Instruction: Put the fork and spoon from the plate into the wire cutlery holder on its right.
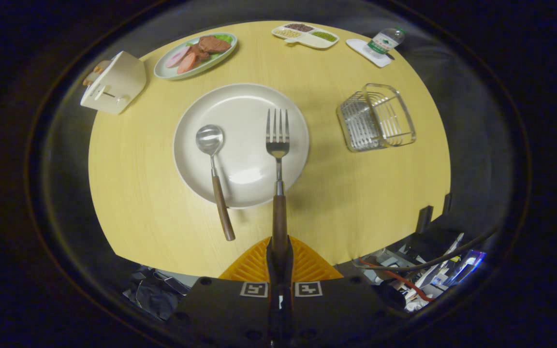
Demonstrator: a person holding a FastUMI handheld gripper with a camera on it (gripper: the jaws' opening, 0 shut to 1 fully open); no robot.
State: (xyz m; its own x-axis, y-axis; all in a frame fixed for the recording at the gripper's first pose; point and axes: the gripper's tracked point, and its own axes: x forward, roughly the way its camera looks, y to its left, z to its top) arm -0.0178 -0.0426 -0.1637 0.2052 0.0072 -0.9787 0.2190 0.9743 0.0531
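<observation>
Clamped tight, the tool [279,246] pinches the fork [277,145] by its wooden handle, tines out over the plate [201,174]. On that plate lies the spoon [213,164]; the wire cutlery holder [376,118] stands right of it.

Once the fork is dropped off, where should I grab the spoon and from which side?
Take the spoon by its wooden handle, which juts past the rim of the plate over the table toward you. Coming from the near side should work, fingers either side of the handle. The gripper is shut on the fork handle.
</observation>
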